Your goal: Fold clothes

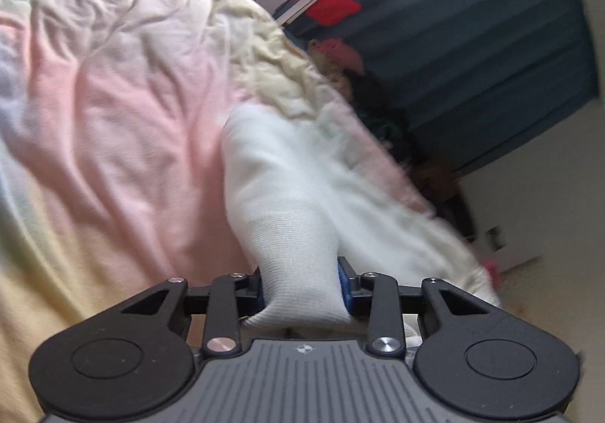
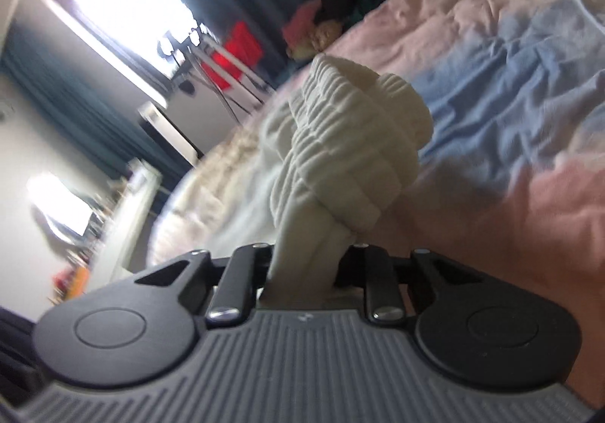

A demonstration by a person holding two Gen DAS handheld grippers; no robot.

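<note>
The left claw [image 1: 304, 288] pinches a white knit garment [image 1: 272, 196] above the pastel bed cover [image 1: 124, 112]. The right claw [image 2: 302, 268] grips its bunched ribbed end [image 2: 351, 143].

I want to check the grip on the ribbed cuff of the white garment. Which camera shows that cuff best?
The right wrist view: the ribbed cuff fills its centre, bunched above the right gripper, whose jaws pinch the cloth. The left wrist view shows only smooth white knit in the left gripper, no ribbing.

The left gripper [image 1: 302, 290] is clamped on white cloth [image 1: 295, 234] bunched between its fingers, and the right gripper [image 2: 306, 268] likewise pinches ribbed cloth [image 2: 348, 143] between its fingers.
</note>
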